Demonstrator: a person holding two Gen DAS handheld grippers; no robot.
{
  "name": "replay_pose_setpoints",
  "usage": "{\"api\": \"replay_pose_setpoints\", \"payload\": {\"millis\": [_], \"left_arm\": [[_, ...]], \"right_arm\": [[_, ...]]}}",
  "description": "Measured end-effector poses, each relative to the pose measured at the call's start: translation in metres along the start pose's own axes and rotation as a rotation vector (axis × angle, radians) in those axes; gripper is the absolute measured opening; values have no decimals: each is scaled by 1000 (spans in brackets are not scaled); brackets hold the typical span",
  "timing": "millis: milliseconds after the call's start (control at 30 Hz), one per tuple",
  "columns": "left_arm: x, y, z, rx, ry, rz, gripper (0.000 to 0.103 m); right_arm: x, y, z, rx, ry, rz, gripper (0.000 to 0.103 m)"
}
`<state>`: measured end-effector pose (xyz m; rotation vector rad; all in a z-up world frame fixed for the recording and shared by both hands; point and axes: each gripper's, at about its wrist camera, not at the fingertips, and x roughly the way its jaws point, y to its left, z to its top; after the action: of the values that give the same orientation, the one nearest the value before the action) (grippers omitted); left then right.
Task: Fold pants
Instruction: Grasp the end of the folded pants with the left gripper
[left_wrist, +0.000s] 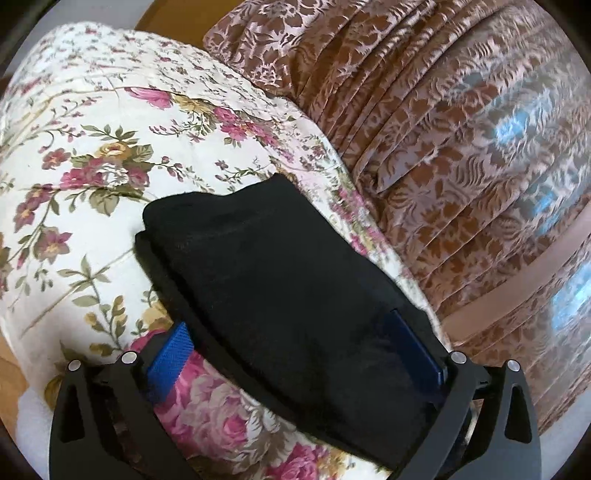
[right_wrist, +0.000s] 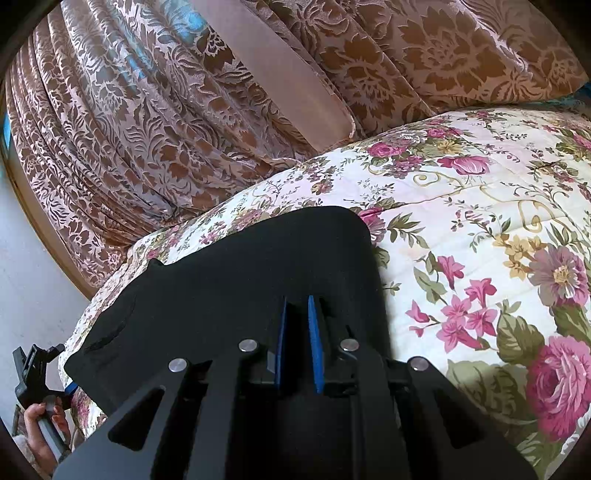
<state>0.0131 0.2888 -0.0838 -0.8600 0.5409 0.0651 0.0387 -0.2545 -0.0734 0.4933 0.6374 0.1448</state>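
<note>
While the black pants (left_wrist: 280, 280) lie folded into a compact stack on the bed's flowered quilt (left_wrist: 92, 147), we note both tools are at them. Seen from the left wrist, the left hand-held gripper (left_wrist: 295, 354) has its blue fingers (left_wrist: 170, 350) spread wide apart, one at each side of the near end of the stack, with the cloth draped over the right one; they straddle the stack without pinching it. Seen from the right wrist, the right hand-held gripper (right_wrist: 297, 339) has its two blue fingers (right_wrist: 316, 343) drawn close together above the pants (right_wrist: 229, 280), a narrow gap between them; we cannot tell whether any cloth is caught there. Brown patterned curtains (right_wrist: 147, 129) hang just beyond the bed. A person's hand (right_wrist: 44, 424) holding the other tool's grip shows at the lower left of the right wrist view
</note>
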Motion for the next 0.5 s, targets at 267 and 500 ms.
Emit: {"api": "replay_pose_setpoints", "payload": {"millis": [267, 500], "left_arm": [[-5, 13, 1, -32, 0, -41, 76], [-6, 16, 5, -42, -13, -117, 73]], "right_arm": [[0, 0, 0, 18, -5, 20, 13], [0, 0, 0, 19, -5, 18, 13]]}}
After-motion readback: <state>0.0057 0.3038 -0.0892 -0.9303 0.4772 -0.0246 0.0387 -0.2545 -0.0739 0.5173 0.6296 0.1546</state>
